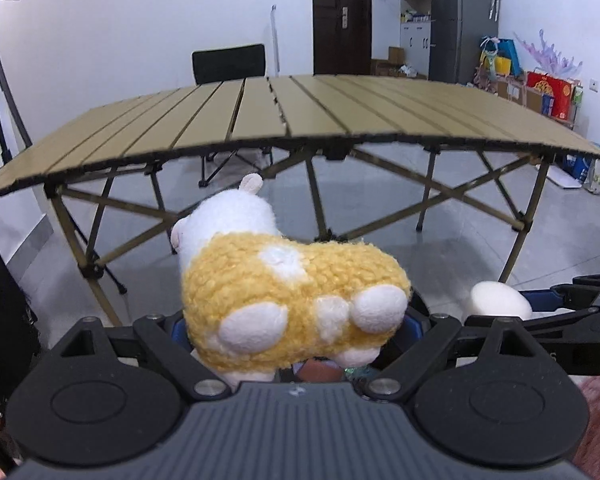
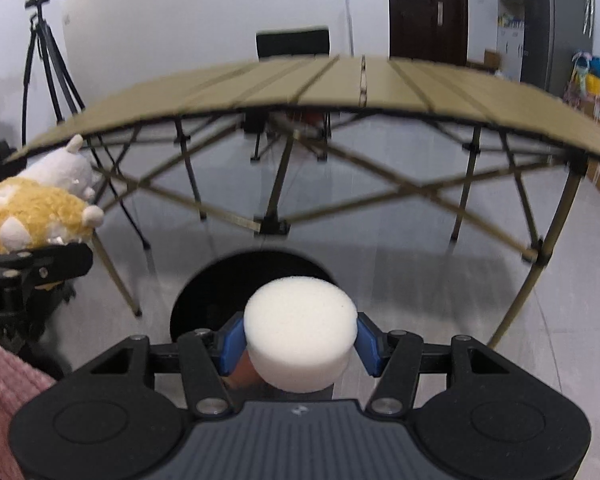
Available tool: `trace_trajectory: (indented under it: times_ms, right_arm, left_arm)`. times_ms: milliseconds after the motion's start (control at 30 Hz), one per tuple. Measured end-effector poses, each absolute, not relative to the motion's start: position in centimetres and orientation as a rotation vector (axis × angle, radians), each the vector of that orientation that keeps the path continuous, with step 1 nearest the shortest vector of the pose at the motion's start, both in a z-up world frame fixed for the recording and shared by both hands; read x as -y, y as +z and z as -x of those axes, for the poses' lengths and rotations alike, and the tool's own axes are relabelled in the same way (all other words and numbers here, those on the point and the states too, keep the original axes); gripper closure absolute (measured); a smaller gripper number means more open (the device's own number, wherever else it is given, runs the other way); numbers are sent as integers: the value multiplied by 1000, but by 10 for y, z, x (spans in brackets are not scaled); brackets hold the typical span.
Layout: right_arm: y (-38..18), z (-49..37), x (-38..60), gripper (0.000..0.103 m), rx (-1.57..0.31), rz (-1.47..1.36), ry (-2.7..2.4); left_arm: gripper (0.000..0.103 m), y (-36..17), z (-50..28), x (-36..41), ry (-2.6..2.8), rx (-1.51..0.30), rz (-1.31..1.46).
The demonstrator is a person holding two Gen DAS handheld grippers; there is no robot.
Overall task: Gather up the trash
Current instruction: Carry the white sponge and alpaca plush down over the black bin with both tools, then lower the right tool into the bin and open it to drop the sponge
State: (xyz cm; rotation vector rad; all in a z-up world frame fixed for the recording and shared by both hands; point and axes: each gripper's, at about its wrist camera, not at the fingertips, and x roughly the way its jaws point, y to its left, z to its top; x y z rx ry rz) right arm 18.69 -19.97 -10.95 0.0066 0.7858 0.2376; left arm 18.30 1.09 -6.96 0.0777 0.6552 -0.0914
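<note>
Left wrist view, lower centre: left gripper (image 1: 300, 344) clamped on a yellow-and-white fleecy plush toy (image 1: 292, 300), blue pads mostly hidden beneath it. Lower right of the same view: right gripper (image 1: 540, 312) and its white load.

Right wrist view, lower centre: right gripper (image 2: 300, 340) closed on a round white foam disc (image 2: 301, 338), blue pads (image 2: 232, 344) pressed against both sides. Directly behind the disc: round black opening of a bin (image 2: 256, 284), partly hidden by it.

Upper half of both views: tan slatted folding table (image 2: 340, 84) on crossed legs, grey tiled floor (image 2: 420, 264) below, black chair (image 2: 292, 42) beyond. Upper left: black tripod (image 2: 48, 52). Lower left edge: pink fuzzy fabric (image 2: 4, 384).
</note>
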Motion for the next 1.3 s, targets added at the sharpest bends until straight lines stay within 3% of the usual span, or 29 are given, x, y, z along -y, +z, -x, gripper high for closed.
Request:
trace_trajectory:
  times_ms: [367, 1300]
  right_arm:
    - [-146, -192, 184, 47, -945, 35, 201]
    - [-165, -293, 132, 47, -1156, -19, 192]
  left_arm:
    - [12, -106, -184, -32, -37, -768, -41]
    - [12, -133, -234, -87, 190, -855, 18]
